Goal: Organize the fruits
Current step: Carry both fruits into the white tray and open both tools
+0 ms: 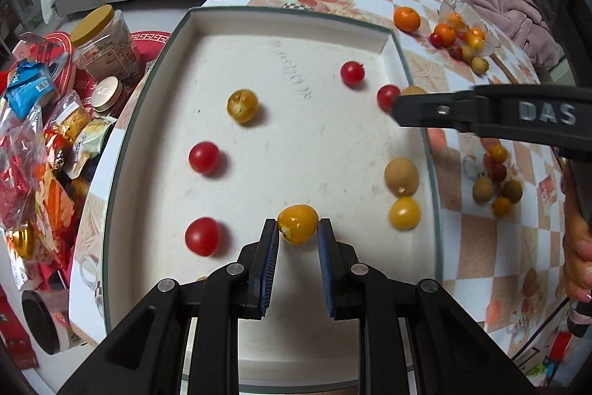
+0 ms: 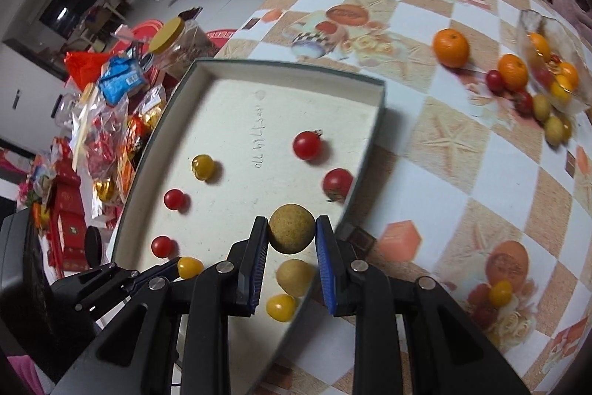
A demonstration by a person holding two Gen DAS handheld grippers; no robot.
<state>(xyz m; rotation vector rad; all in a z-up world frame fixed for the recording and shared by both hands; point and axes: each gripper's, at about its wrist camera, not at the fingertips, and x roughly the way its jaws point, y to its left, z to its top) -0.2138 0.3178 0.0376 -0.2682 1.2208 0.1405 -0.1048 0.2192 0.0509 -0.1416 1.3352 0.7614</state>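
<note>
Inside white tray (image 1: 192, 24), red and yellow tomatoes, left tool (image 1: 298, 233) gripping yellow tomato (image 1: 297, 223), right tool (image 2: 291, 233) gripping longan (image 2: 291, 233)

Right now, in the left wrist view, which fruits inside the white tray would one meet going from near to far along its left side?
Round red cherry tomato nearest the camera → second red cherry tomato → round yellow tomato with a dark blemish, all lying apart on the white shallow tray.
</note>
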